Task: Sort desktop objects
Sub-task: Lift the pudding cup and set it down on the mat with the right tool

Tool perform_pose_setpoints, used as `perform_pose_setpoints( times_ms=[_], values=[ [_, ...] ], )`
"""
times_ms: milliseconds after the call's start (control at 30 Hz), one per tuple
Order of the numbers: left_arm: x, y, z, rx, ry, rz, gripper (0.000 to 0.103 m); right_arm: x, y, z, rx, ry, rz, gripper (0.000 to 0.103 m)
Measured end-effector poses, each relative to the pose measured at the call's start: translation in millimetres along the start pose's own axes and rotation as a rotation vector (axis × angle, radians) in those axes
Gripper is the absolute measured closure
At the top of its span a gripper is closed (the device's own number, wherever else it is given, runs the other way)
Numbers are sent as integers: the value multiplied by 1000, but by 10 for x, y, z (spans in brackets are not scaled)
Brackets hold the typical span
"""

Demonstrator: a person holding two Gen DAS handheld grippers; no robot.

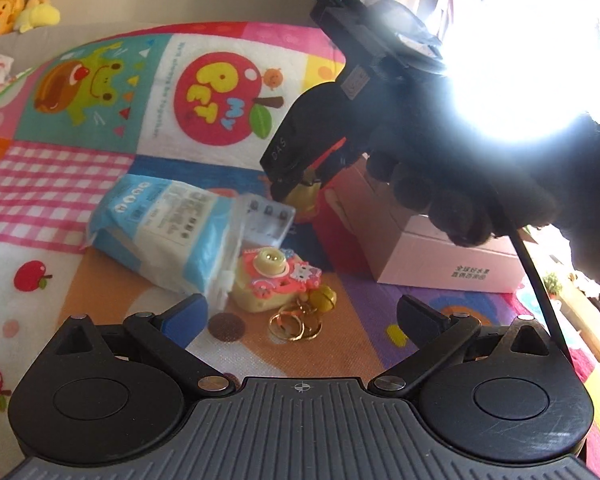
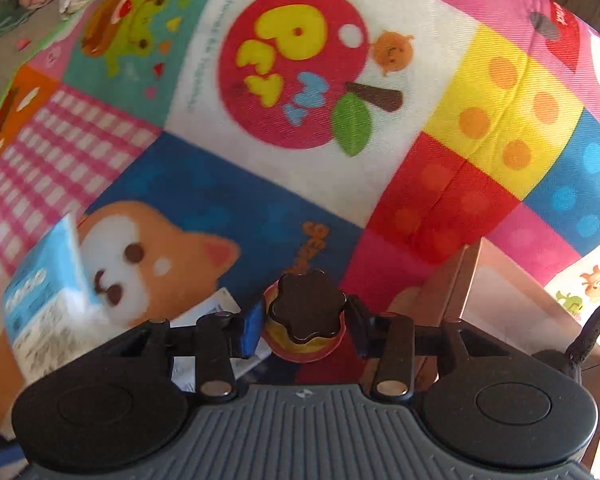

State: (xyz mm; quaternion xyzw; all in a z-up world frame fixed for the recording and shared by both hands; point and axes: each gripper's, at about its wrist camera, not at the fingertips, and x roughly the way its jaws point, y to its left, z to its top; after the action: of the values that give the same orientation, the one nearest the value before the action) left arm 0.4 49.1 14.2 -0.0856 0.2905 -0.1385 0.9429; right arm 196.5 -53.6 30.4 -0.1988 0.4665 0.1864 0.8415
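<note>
now your right gripper [image 2: 306, 326] is clenched on a small pudding toy [image 2: 304, 320] at lower centre of the right wrist view, above the blanket [image 2: 380, 184]. your left gripper [image 1: 300, 320] is released, fingers wide apart; between them lie a toy camera [image 1: 274, 276] and gold rings [image 1: 294, 326], with the tissue pack [image 1: 168, 232] centre left and the pink box [image 1: 432, 256] to the right.

On the blanket [image 1: 100, 184], the tissue pack [image 1: 168, 232] lies left of the toy camera [image 1: 274, 280], touching it, with a clear case [image 1: 270, 216] just behind both. Key rings [image 1: 296, 322] and a round disc [image 1: 227, 326] lie before the camera. The box [image 1: 440, 256] sits to the right, well apart from them. A pudding toy [image 2: 305, 320] sits between the right tongs [image 2: 306, 326], left of the box. Plush toys [image 1: 18, 6] rest far behind the blanket.
</note>
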Motion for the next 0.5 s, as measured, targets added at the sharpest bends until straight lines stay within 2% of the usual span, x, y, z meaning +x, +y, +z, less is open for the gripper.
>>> perform_pose_setpoints(
  times_ms=[133, 267, 400, 500],
  values=[
    [-60, -71, -71, 41, 31, -25, 0, -321, 232, -401, -96, -13, 95, 60],
    [-126, -122, -138, 76, 56, -26, 0, -573, 363, -786, -155, -39, 143, 61],
    [-135, -140, -160, 84, 79, -3, 0, -751, 233, -1100, -96, -70, 151, 61],
    [-112, -142, -151, 76, 93, 25, 0, -867, 44, -1395, -34, -112, 101, 61]
  ],
)
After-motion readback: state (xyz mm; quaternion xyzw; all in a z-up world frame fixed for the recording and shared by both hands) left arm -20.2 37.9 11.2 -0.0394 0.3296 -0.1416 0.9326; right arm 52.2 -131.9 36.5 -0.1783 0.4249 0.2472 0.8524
